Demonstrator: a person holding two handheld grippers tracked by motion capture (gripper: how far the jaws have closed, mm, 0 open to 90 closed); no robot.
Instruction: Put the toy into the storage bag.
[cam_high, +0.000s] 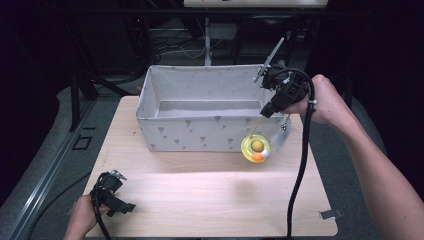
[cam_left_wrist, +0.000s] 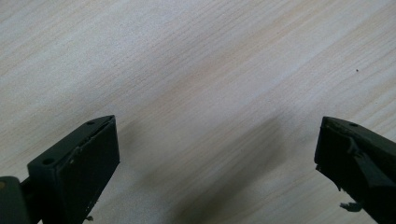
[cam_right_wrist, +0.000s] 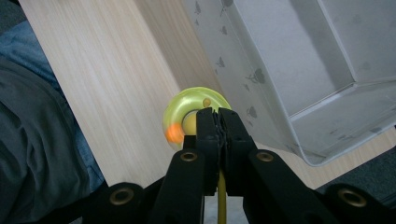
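A translucent yellow disc toy (cam_high: 256, 147) with an orange ball in it hangs on a thin yellow cord in front of the bin's front right corner, above the table. My right gripper (cam_high: 267, 111) is over that corner, shut on the cord. In the right gripper view the jaws (cam_right_wrist: 218, 114) are pressed together on the cord (cam_right_wrist: 221, 186), and the disc toy (cam_right_wrist: 180, 116) dangles just beyond them. My left gripper (cam_high: 127, 206) rests at the table's front left, open, with nothing between its fingers. The left gripper view has its jaws (cam_left_wrist: 217, 144) wide apart over bare wood.
A white fabric bin (cam_high: 200, 135) with a grey print stands at the back of the light wooden table (cam_high: 210, 200); its inside (cam_right_wrist: 299, 60) looks bare. A small metal clip (cam_high: 331, 214) lies near the front right corner. A black cable (cam_high: 300, 175) trails from the right gripper.
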